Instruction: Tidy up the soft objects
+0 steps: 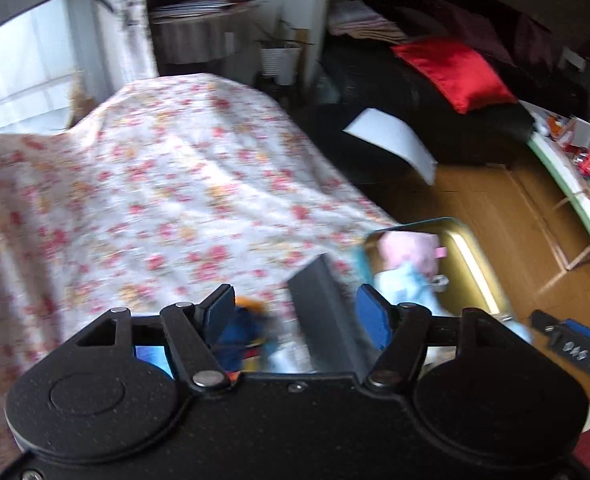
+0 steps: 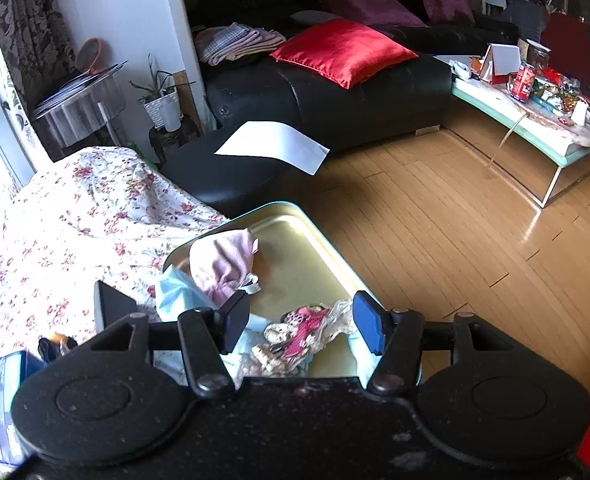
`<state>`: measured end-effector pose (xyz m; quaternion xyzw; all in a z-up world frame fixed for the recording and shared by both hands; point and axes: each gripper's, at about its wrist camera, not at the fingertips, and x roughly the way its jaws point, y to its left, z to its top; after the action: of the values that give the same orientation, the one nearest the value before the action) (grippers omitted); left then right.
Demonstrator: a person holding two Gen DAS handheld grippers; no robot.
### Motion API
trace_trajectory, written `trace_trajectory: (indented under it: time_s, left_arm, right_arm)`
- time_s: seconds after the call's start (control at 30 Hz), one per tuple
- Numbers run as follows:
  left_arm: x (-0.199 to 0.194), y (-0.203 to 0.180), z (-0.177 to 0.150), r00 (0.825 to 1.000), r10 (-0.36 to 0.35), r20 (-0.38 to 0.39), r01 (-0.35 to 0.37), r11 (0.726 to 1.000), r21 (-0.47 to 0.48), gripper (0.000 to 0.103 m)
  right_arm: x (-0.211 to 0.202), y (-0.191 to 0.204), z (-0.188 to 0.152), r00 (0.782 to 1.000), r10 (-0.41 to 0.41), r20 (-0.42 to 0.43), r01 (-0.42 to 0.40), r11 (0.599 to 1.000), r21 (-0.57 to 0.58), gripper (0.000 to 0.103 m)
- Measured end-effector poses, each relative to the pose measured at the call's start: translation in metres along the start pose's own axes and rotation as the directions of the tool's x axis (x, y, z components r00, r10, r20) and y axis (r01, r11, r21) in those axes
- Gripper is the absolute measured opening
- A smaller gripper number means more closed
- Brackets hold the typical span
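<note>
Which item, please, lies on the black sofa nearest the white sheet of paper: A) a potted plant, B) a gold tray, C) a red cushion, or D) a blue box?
C: in the right wrist view the red cushion rests on the black sofa, just behind the white sheet of paper, which lies on the sofa's near section.

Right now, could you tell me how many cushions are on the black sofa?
3: a red cushion in front, and two purple cushions behind it. Others may be hidden.
</note>
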<state>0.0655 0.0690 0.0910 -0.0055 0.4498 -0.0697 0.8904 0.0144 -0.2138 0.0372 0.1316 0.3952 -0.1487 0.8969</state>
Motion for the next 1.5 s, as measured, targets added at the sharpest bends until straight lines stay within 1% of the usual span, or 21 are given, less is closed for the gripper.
trace_trajectory:
  time_s: [0.13, 0.37, 0.5, 0.63, 0.7, 0.87, 0.93, 1.0, 1.1, 1.2, 1.23, 1.3, 1.43, 1.5]
  left_arm:
    - [-0.005, 0.033, -0.011, 0.998, 0.066, -0.014, -0.066, 0.997, -0.025, 0.064]
    - [0.0, 0.088, -0.034, 0.984, 0.167, -0.061, -0.171, 0.983, -0.062, 0.064]
    - [0.002, 0.118, -0.051, 0.975, 0.209, -0.08, -0.215, 0.974, -0.077, 0.065]
    - [0.007, 0.146, -0.07, 0.966, 0.239, -0.099, -0.25, 0.961, -0.122, 0.065]
    - [0.006, 0.157, -0.082, 0.962, 0.26, -0.087, -0.27, 0.951, -0.149, 0.065]
    - [-0.007, 0.172, -0.113, 0.945, 0.326, -0.007, -0.323, 0.932, -0.167, 0.066]
    - [-0.011, 0.174, -0.126, 0.94, 0.342, -0.001, -0.338, 0.927, -0.164, 0.07]
    - [-0.012, 0.173, -0.139, 0.941, 0.339, -0.018, -0.338, 0.931, -0.14, 0.07]
    - [-0.015, 0.17, -0.157, 0.952, 0.303, -0.039, -0.305, 0.947, -0.104, 0.07]
    - [-0.019, 0.161, -0.167, 0.966, 0.256, -0.029, -0.257, 0.964, -0.071, 0.07]
    - [-0.02, 0.158, -0.168, 0.971, 0.236, -0.035, -0.238, 0.97, -0.054, 0.072]
    - [-0.022, 0.155, -0.173, 0.979, 0.196, -0.056, -0.198, 0.979, -0.043, 0.076]
    - [-0.017, 0.151, -0.182, 0.983, 0.143, -0.113, -0.147, 0.989, -0.026, 0.077]
    - [-0.015, 0.148, -0.187, 0.986, 0.127, -0.112, -0.128, 0.992, -0.005, 0.077]
  right_arm:
    - [-0.005, 0.011, -0.016, 0.998, 0.052, -0.031, -0.052, 0.999, -0.007, 0.057]
    - [-0.017, 0.053, -0.047, 0.998, 0.063, -0.026, -0.066, 0.985, -0.161, 0.058]
    - [-0.022, 0.07, -0.061, 0.997, 0.075, -0.027, -0.079, 0.973, -0.218, 0.058]
    - [-0.025, 0.083, -0.069, 0.996, 0.09, -0.028, -0.094, 0.961, -0.26, 0.058]
    - [-0.026, 0.089, -0.072, 0.995, 0.099, -0.029, -0.103, 0.955, -0.277, 0.058]
    - [-0.03, 0.101, -0.079, 0.994, 0.109, -0.024, -0.111, 0.944, -0.312, 0.059]
    - [-0.031, 0.105, -0.079, 0.993, 0.113, -0.02, -0.114, 0.939, -0.325, 0.058]
    - [-0.033, 0.11, -0.081, 0.993, 0.119, -0.017, -0.118, 0.934, -0.338, 0.059]
    - [-0.035, 0.116, -0.084, 0.993, 0.118, -0.01, -0.114, 0.928, -0.354, 0.059]
    - [-0.039, 0.12, -0.088, 0.993, 0.118, 0.002, -0.109, 0.923, -0.37, 0.059]
    - [-0.041, 0.121, -0.089, 0.991, 0.132, -0.007, -0.125, 0.919, -0.373, 0.059]
    - [-0.044, 0.123, -0.09, 0.99, 0.139, -0.003, -0.13, 0.919, -0.372, 0.059]
    - [-0.052, 0.129, -0.095, 0.989, 0.149, 0.002, -0.138, 0.921, -0.364, 0.059]
    - [-0.058, 0.134, -0.1, 0.987, 0.16, 0.005, -0.147, 0.922, -0.358, 0.059]
